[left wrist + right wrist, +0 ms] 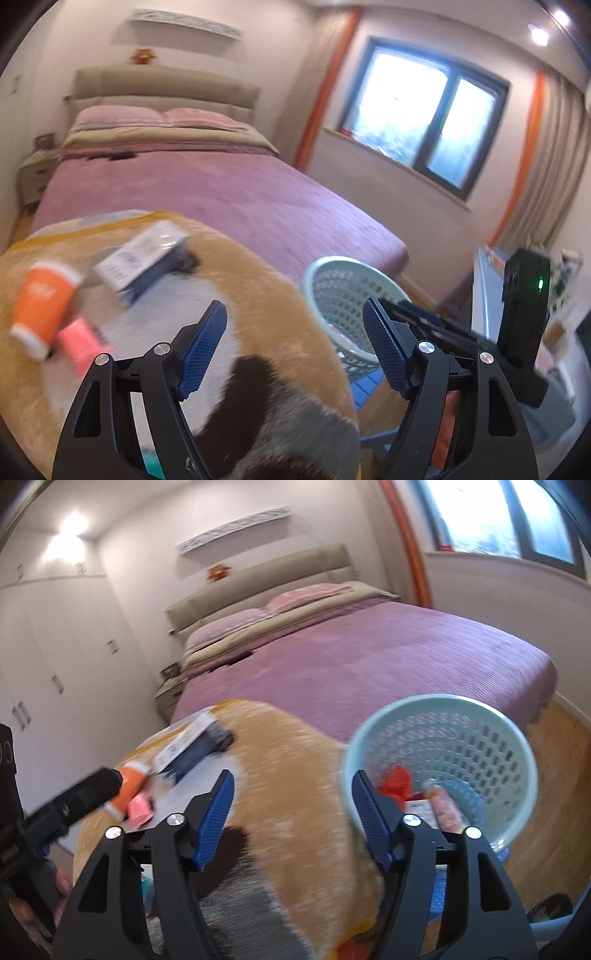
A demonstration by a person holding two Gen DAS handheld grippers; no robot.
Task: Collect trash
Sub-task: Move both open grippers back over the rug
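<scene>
Place: a bedroom in a home.
Bed: a wide bed (221,195) under a mauve cover, with pink pillows (162,118) at an upholstered beige headboard (162,86).
Bedside: a small nightstand (35,173) beside the head end of the bed.
Wall: a narrow white shelf (188,24) above the headboard, with a small orange ornament (142,56) below it.
Window: a dark-framed window (428,110) above a sill, flanked by beige curtains with orange edging (524,147).
Storage: tall white built-in wardrobe doors (55,664) along one wall.
Floor: wooden boards (554,775) at the foot of the bed.
Lighting: ceiling spotlights (539,35) switched on.
</scene>
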